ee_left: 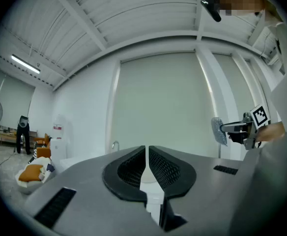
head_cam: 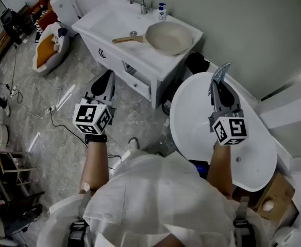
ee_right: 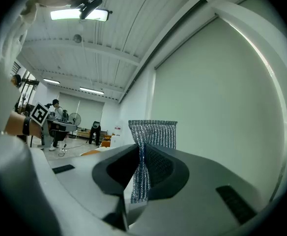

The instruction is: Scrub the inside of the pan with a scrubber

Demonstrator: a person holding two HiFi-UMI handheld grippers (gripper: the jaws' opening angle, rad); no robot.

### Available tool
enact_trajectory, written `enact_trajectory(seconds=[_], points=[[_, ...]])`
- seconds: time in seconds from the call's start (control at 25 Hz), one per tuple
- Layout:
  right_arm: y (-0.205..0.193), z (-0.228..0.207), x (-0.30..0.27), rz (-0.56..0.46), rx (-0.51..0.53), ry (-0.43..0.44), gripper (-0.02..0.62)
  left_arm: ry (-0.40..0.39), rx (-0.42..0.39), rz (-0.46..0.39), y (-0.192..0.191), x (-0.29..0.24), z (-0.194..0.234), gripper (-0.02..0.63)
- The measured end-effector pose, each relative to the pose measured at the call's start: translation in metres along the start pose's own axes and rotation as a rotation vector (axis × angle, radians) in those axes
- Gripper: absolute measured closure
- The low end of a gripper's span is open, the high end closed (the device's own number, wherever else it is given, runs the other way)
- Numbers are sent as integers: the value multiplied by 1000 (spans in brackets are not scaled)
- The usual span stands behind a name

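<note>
Tiled floor [head_cam: 63, 138], white vanity [head_cam: 96, 22] held pan [head_cam: 168, 37], seen only in head view; left gripper [ee_left: 147, 156] clenched empty; right gripper [ee_right: 141, 156] pinched scrubber [ee_right: 153, 132]

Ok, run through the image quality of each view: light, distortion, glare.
Head view: even, soft light, the pan sharp. Left gripper view: heavy fisheye, ceiling beams bowed, black corners. Right gripper view: same fisheye, a ceiling lamp blown out bright, the scrubber crisp.
</note>
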State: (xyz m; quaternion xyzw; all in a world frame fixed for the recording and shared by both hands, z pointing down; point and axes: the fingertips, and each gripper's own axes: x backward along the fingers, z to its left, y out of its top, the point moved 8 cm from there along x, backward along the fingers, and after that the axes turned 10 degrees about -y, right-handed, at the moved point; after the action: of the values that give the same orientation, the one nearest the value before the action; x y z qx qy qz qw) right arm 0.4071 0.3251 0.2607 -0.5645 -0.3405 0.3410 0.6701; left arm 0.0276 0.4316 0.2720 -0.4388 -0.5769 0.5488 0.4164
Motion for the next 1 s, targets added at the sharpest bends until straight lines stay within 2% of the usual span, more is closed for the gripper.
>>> enact_trajectory(seconds=[0.56,0.8,1.0], points=[[-3,-4,1,5,-13,-6,554,6,4,8,-3,0,-2,572],[3,-6,1,-31,-65,10,554,12,4,7,-1,2,-4,572],[4,-4,2,-26,-48,19,554,21,2,5,0,5,-6,572]])
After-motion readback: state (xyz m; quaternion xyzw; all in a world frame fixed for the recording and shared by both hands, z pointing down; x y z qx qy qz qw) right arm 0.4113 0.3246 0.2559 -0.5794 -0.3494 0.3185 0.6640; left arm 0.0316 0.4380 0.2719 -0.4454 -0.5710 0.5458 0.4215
